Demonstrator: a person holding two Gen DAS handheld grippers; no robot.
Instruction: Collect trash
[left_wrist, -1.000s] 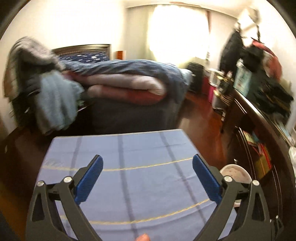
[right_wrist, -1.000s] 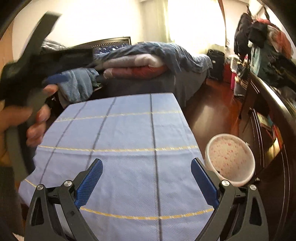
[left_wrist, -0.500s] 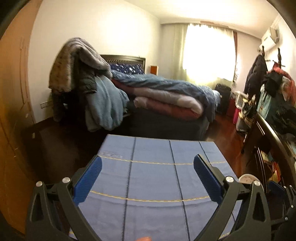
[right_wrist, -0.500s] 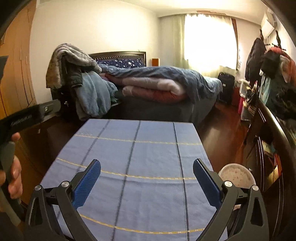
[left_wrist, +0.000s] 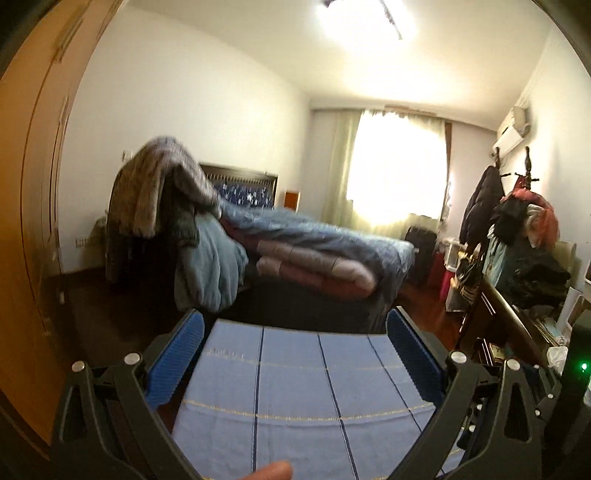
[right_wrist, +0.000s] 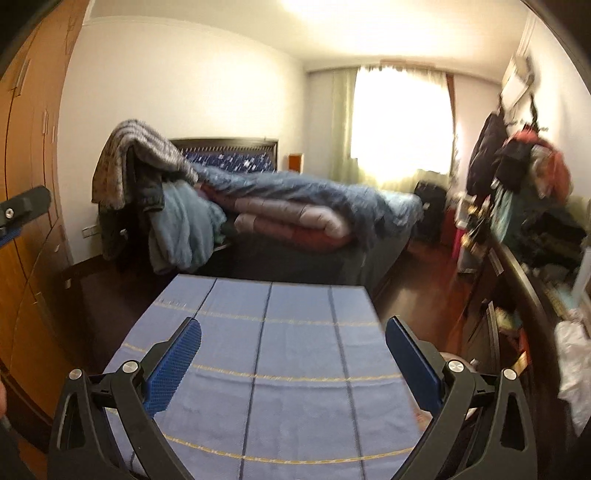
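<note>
Right wrist view: beyond the tool lies the bed (right_wrist: 295, 206); beneath it spreads the blue cloth (right_wrist: 280, 369). The right gripper (right_wrist: 293, 354) and left gripper (left_wrist: 295, 347) both gape wide, holding nothing. No trash can be made out; a pale bin rim (right_wrist: 452, 357) peeks behind the right finger.

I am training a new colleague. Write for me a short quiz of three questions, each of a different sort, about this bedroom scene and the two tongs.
1. True or false: the left tongs grip a piece of trash.
2. Which covers the table under the right tongs? A) blue cloth B) newspaper C) bare wood
3. Fill in: the folded quilts lie on the ____.

Key: 1 false, both tongs are open and empty; 2 A; 3 bed.
</note>
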